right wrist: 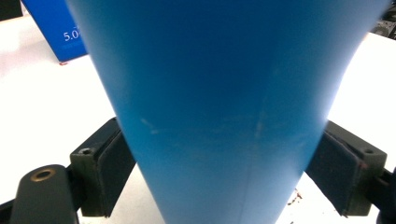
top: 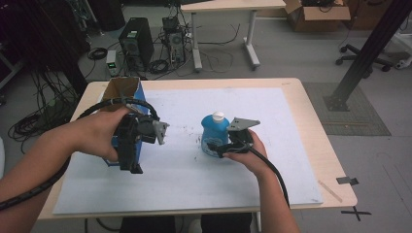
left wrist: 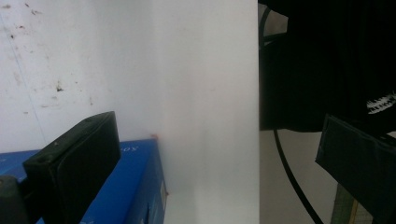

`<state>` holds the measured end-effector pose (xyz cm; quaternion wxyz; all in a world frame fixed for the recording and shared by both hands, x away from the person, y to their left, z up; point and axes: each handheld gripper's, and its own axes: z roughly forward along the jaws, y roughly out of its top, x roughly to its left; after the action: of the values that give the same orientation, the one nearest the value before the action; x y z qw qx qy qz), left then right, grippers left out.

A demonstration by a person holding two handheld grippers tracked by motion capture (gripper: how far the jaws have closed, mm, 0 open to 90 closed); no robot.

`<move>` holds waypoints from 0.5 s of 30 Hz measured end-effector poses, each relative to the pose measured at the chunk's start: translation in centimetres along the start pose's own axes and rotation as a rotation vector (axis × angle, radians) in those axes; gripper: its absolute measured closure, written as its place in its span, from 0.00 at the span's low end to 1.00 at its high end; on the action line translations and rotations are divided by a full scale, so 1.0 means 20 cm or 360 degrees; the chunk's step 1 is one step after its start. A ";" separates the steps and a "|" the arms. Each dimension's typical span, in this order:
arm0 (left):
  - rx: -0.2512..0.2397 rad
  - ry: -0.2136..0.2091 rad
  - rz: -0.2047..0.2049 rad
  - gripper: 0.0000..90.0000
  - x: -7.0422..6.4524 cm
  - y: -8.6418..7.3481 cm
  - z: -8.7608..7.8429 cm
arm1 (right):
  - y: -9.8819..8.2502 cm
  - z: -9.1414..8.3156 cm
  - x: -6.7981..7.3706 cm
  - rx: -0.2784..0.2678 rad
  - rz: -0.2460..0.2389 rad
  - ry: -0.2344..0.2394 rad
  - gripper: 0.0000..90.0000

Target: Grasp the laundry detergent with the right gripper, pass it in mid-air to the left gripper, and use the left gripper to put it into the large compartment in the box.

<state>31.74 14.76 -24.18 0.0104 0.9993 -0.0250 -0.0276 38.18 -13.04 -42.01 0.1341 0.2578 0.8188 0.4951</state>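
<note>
A blue bottle [top: 214,137] with a white cap stood mid-bench [top: 301,145], the right hand-held gripper [top: 214,148] clasping its base; the left hand-held gripper [top: 132,155] hung wide open, empty, beside an open blue box [top: 127,91].

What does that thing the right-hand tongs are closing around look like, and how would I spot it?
Look at the white mat covering the wooden table. Near its middle stands a squat blue bottle, between the pads of the right tongs. Unlike the blue cardboard box at the mat's left, it is rounded and has a white cap.
</note>
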 end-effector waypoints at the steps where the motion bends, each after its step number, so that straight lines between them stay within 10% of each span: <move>1: 0.0004 0.0000 0.0001 0.00 0.00 0.00 0.00 | 0.00 0.00 0.00 -0.0001 -0.0009 0.0001 0.19; 15: 0.0006 0.0002 -0.0009 0.00 0.00 -0.01 0.00 | -0.01 0.00 0.01 -0.0018 -0.0040 -0.0010 0.28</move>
<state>31.72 15.01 -24.13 0.0083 0.9994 -0.0222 -0.0271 38.04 -13.03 -42.17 0.1445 0.2481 0.8188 0.4972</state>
